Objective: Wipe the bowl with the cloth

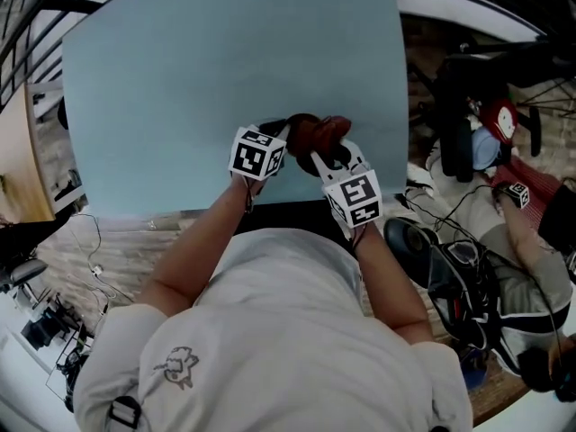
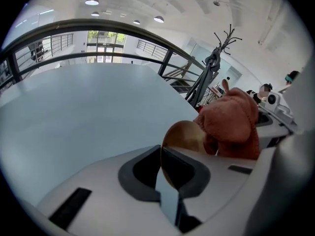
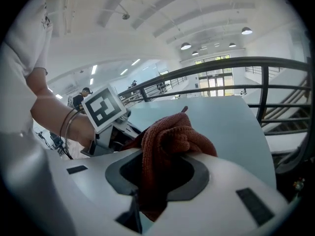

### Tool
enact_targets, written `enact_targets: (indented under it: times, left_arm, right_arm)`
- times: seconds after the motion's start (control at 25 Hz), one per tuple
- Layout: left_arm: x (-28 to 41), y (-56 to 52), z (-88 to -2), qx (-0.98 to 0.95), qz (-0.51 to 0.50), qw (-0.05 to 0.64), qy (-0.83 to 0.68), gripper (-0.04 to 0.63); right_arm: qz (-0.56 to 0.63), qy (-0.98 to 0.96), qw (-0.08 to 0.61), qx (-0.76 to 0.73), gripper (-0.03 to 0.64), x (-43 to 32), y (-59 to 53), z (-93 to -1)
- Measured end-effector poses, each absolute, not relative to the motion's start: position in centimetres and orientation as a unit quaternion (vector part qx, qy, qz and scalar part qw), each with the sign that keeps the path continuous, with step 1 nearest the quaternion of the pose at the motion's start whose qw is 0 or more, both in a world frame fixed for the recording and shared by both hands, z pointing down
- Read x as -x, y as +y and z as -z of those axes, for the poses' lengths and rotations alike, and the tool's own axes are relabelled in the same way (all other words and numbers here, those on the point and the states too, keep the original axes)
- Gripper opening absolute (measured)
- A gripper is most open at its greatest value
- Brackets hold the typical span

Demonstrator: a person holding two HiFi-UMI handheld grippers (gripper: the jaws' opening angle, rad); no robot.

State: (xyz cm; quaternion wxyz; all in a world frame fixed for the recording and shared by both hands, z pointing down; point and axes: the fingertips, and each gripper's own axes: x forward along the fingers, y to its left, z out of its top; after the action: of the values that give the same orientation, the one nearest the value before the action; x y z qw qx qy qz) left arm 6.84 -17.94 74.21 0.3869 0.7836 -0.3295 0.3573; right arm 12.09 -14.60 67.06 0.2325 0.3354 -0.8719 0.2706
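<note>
No words, brands or numbers readable anywhere, only black-and-white square code patterns on the left cube (image 1: pixel 257 154) and the right cube (image 1: pixel 354 197), a small outline drawing without lettering on the near shirt (image 1: pixel 175 364)

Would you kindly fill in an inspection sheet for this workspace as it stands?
Surface: pale blue table, plain top.
Job's things: bowl held by its rim; reddish-brown cloth bunched beside it.
Clutter: nothing seen on the table.
Grippers: left gripper shut on the bowl's rim; right gripper shut on the cloth.
Cables: loose cables on the floor.
Surroundings: railing, coat stand.
</note>
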Motion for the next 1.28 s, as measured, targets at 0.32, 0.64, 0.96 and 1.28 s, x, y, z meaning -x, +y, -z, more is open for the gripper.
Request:
enact_targets:
  times: [0.32,0.64,0.96,1.28]
  left_arm:
    - [-5.0,-18.6,-66.2,-0.809,-0.317,0.326,-0.371,0.023]
    - [-2.7,-21.7,-53.3,-0.857,-0.211,0.243,-0.402,0.026]
    - [1.0,-20.8,-44.3,-0.883,-0.160,0.171,-0.408,0.032]
    - [5.6,-20.1,-42.6,-0.879,-0.165,0.148,-0.422,0.029]
  right_arm:
    - [-0.153,-0.863,0.344,-0.339,0.107,-8.7,-16.0,-64.9]
    - [0.049,-0.811,0.438,-0.384,0.104,-5.8,-21.3,-55.5]
    - [0.115,-0.813,0.454,-0.347,0.101,0.1,-20.4,-49.4]
    - [0.158,-0.798,0.503,-0.292,0.092,2.4,-16.3,-48.7]
